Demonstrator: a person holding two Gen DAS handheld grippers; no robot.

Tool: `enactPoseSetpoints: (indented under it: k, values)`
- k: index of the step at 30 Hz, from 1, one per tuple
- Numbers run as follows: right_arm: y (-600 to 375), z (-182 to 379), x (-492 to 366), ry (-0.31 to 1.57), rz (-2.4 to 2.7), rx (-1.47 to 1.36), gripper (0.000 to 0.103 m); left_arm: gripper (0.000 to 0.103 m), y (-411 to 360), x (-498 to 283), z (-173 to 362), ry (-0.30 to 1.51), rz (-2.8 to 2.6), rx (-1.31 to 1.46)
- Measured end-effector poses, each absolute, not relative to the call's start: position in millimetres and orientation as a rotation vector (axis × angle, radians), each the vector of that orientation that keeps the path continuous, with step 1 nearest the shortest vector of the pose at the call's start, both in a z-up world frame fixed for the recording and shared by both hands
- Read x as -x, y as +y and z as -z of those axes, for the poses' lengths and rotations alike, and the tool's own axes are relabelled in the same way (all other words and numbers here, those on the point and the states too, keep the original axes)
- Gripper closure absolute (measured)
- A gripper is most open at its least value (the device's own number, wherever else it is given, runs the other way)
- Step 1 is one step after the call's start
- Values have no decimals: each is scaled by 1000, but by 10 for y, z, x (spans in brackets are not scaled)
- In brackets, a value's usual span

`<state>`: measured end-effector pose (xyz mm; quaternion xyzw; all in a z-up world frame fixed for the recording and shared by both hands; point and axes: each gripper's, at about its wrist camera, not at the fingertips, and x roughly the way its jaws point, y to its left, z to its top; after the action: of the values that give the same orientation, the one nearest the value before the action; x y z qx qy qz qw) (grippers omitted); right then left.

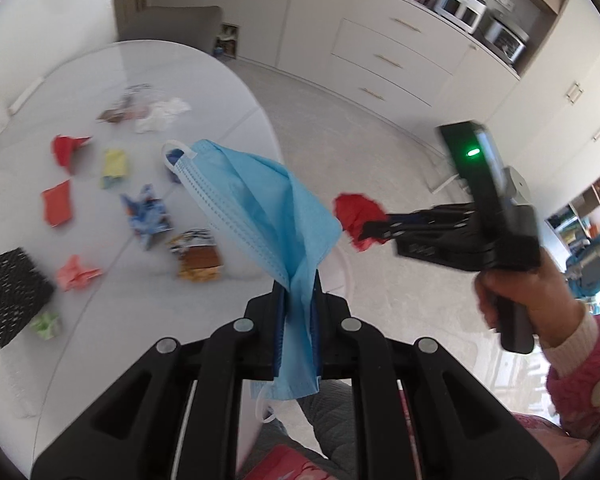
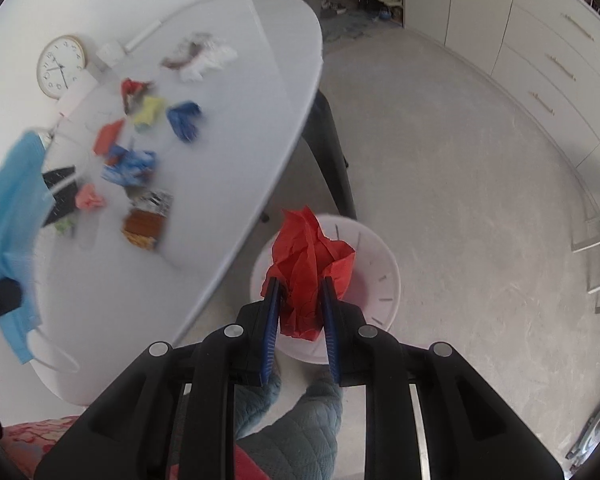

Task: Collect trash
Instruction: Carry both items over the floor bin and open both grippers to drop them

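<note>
Trash lies scattered over a white oval table [image 1: 148, 60], while two pieces are already off it, one in each gripper. The left gripper [image 1: 296, 300] has its jaws closed on a light blue face mask [image 1: 260, 208], which is pinched between the blue pads and fans out above them, one white ear loop at its far corner and another hanging below the fingers. The right gripper [image 2: 300, 300] is clamped on a crumpled red paper [image 2: 306, 264], its blue pads pressing both sides of the wad; in the right wrist view this paper hangs over a pale round bin [image 2: 376, 280] that stands on the grey floor just beside the table edge. The left wrist view shows the right gripper from the side, held by a hand [image 1: 516, 292] in a pink patterned sleeve with a cream cuff, a green light glowing on its body. Left on the table are a red scrap [image 1: 66, 148], a yellow wrapper [image 1: 114, 166], an orange-red piece [image 1: 58, 202], a blue printed wrapper [image 1: 148, 220], a pink crumpled paper [image 1: 76, 274], a brown and yellow packet [image 1: 198, 262], a green wad [image 1: 46, 322] beside a black mesh object [image 1: 10, 292], and white crumpled tissue [image 1: 162, 114] near the far end. A round wall clock [image 2: 61, 66] shows behind the table.
</note>
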<state>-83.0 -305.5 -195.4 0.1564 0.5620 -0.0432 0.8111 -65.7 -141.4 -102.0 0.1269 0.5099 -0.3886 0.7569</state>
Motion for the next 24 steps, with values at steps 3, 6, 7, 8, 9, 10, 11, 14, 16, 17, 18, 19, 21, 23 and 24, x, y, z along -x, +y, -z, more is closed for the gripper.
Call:
enactPoseSetpoints:
  k: [3, 6, 7, 8, 9, 10, 11, 14, 16, 17, 18, 19, 21, 23, 24]
  values:
    - [-3167, 2246, 832, 1245, 63, -347, 77, 92, -1753, 763, 1111, 1145, 885, -287]
    - [-3255, 2443, 805, 1282, 42, -366, 53, 92, -1959, 797, 1241, 1178, 886, -302]
    - [-3301, 2454, 822, 1284, 50, -366, 40, 92, -2048, 808, 1292, 1189, 881, -311]
    - [-3355, 2438, 838, 1279, 65, -363, 30, 92, -2107, 823, 1329, 1197, 880, -316]
    - [-3413, 2401, 863, 1271, 73, -366, 27, 92, -2177, 830, 1374, 1204, 881, -323]
    - [-3477, 2362, 884, 1259, 78, -373, 22, 92, -2252, 839, 1428, 1213, 879, -329]
    - [-3551, 2311, 915, 1247, 88, -375, 20, 92, -2319, 853, 1473, 1221, 877, -331]
    - [-3780, 2188, 1004, 1225, 129, -392, 18, 92, -2486, 858, 1646, 1250, 874, -349]
    - [-3905, 2131, 1033, 1207, 145, -421, 17, 92, -2583, 854, 1755, 1268, 869, -367]
    - [-3963, 2097, 1059, 1196, 148, -434, 17, 92, -2640, 856, 1819, 1279, 864, -377]
    - [-4013, 2071, 1077, 1188, 150, -441, 17, 90, -2691, 855, 1881, 1289, 855, -387]
    - [-4053, 2049, 1096, 1183, 151, -444, 17, 86, -2720, 852, 1931, 1295, 853, -394]
    - [-4091, 1999, 1120, 1170, 149, -448, 17, 72, -2775, 833, 2021, 1308, 838, -409]
    - [-4102, 1950, 1130, 1157, 148, -447, 17, 44, -2788, 819, 2058, 1310, 811, -407]
    - [-4099, 1932, 1139, 1152, 147, -445, 17, 41, -2777, 807, 2062, 1307, 799, -399]
